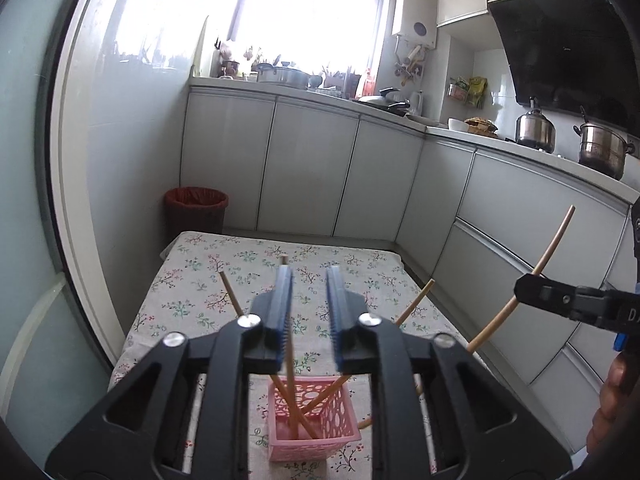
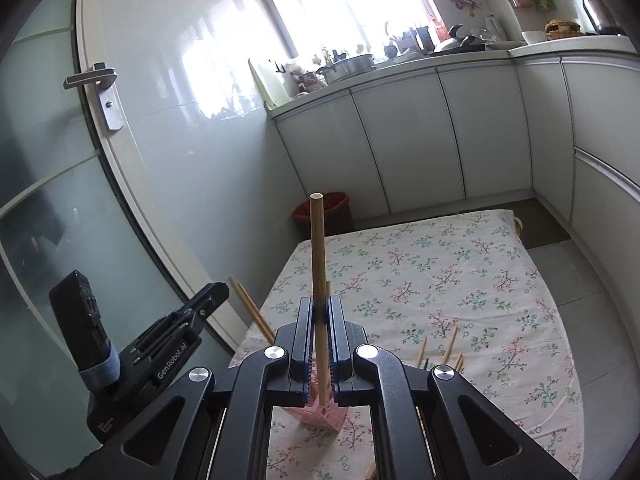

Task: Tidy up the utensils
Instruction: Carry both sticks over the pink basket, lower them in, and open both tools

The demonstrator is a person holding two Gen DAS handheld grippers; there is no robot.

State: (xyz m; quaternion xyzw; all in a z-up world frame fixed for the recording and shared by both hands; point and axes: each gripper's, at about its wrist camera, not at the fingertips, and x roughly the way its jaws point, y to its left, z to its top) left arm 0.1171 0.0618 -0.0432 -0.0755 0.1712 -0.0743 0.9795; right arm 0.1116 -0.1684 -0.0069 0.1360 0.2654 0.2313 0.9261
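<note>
A pink perforated basket [image 1: 316, 420] stands on the flowered tablecloth [image 1: 192, 280] and holds several wooden chopsticks [image 1: 294, 400] leaning in different directions. My left gripper [image 1: 309, 276] is open and empty, above and just behind the basket. My right gripper [image 2: 320, 304] is shut on one wooden chopstick [image 2: 318, 256], held upright over the basket [image 2: 324, 412]. In the left wrist view the right gripper [image 1: 532, 292] comes in from the right with that chopstick [image 1: 552, 248] in it. More loose chopsticks [image 2: 448, 348] lie on the cloth to the right.
The table stands in a narrow kitchen. White cabinets [image 1: 308, 168] run along the back and right, with pots [image 1: 604, 152] on the counter. A dark bin with a red liner [image 1: 196, 208] stands behind the table. A glass door [image 2: 92, 92] is on the left.
</note>
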